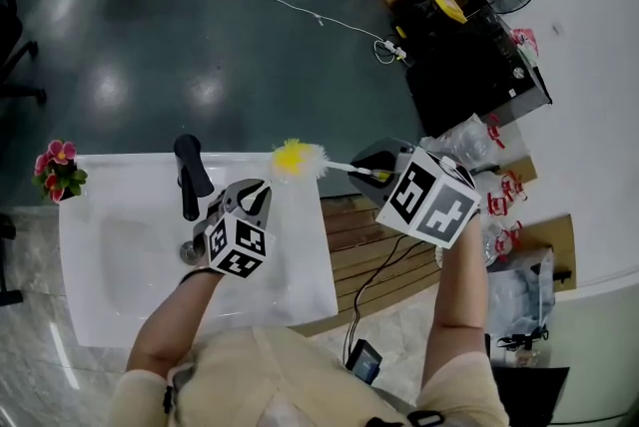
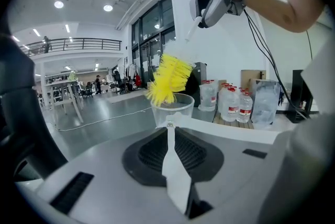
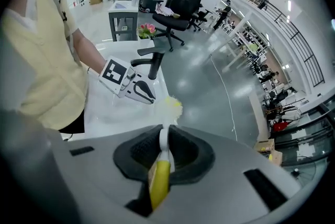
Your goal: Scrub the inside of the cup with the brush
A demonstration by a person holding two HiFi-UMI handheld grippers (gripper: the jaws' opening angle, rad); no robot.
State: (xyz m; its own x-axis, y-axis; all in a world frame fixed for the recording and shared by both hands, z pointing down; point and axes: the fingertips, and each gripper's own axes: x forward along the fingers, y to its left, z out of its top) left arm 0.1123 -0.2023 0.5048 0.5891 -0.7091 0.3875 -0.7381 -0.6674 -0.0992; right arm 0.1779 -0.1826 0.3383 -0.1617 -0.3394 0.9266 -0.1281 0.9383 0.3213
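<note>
Head view: left tool above white sink; right tool off to its right, gripping the brush, yellow bristles just past the left tool's tip

Left gripper view: tool clenched on the wall of the clear cup; bristles at the cup's mouth, mostly above the rim

Right gripper view: tool clenched on the brush handle, bristles straight ahead of it, beside the left tool

A black faucet stands just left of the left jaws, on a white sink beneath them. Pink flowers sit farther left. Water bottles stand well beyond those jaws, rightward.
</note>
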